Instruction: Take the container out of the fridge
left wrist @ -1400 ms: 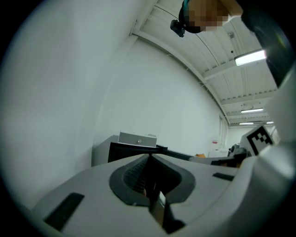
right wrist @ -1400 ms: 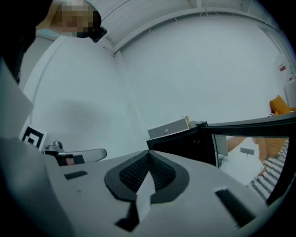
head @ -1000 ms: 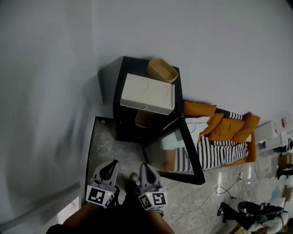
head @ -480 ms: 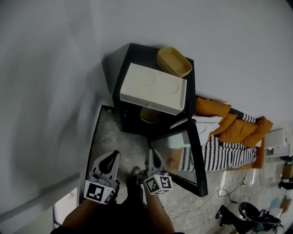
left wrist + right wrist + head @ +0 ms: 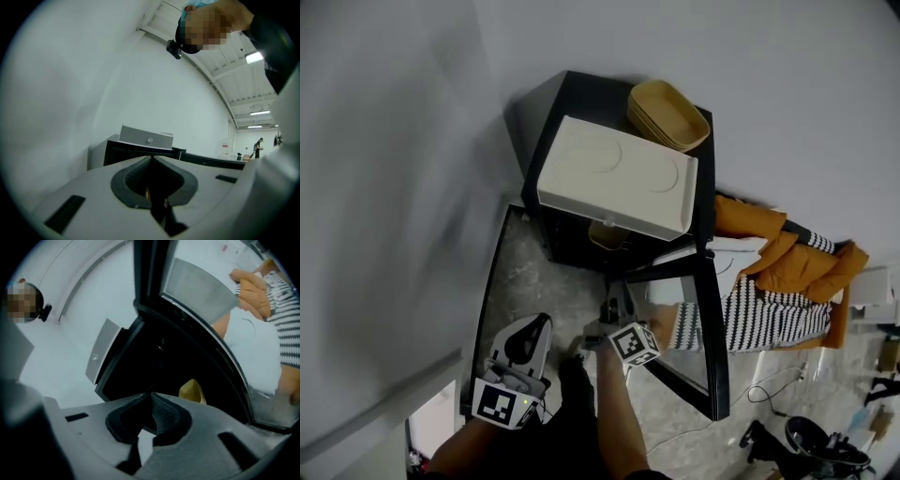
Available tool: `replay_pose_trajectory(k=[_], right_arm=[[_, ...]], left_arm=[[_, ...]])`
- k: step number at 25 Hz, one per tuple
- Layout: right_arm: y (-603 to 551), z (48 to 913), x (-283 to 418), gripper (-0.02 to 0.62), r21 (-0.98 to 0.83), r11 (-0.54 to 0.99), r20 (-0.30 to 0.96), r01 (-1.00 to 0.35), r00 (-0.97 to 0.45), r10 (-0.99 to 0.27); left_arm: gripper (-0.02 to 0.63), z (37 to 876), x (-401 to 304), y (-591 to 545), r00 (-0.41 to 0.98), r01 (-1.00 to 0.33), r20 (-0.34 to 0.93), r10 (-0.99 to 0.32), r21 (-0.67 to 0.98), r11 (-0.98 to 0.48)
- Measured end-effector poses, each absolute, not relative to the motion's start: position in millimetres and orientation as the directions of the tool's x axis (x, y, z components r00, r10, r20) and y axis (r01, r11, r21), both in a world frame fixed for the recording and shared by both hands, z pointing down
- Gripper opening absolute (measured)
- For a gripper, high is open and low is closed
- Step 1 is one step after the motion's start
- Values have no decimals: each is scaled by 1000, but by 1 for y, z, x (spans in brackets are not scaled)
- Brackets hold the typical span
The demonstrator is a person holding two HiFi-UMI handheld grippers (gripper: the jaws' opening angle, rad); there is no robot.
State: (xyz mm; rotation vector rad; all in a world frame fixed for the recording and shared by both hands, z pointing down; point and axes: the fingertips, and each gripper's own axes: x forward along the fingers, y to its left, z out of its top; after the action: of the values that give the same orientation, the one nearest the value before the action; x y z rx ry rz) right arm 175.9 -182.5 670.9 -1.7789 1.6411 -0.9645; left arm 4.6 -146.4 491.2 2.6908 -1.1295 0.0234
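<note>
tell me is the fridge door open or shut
Open. The glass door stands swung out from the black fridge, and the right gripper view looks into its dark inside, where a yellow container sits.

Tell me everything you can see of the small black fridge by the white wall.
The small black fridge is a low, boxy cabinet standing on the mottled grey floor against the white wall. Its dark-framed glass door is swung wide open toward the person's right and reflects the room. A cream rectangular box and a tan oval tray sit on its top. The inside is dark, and a yellowish container shows within.
</note>
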Motion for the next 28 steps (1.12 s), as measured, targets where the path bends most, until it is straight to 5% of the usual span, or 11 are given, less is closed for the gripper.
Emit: replay_pose_trajectory(k=[8, 19, 28], right_arm=[[-215, 743, 194, 7, -868, -167, 188, -467, 2, -982], [-235, 820, 188, 177, -952, -175, 184, -251, -12, -983], [-250, 856, 200, 199, -968, -209, 203, -141, 55, -978]], left_arm=[[12, 492, 14, -169, 691, -718, 92, -717, 204, -665], [12, 502, 17, -183, 671, -737, 123, -732, 225, -638], [12, 503, 8, -193, 650, -757, 145, -746, 217, -617]])
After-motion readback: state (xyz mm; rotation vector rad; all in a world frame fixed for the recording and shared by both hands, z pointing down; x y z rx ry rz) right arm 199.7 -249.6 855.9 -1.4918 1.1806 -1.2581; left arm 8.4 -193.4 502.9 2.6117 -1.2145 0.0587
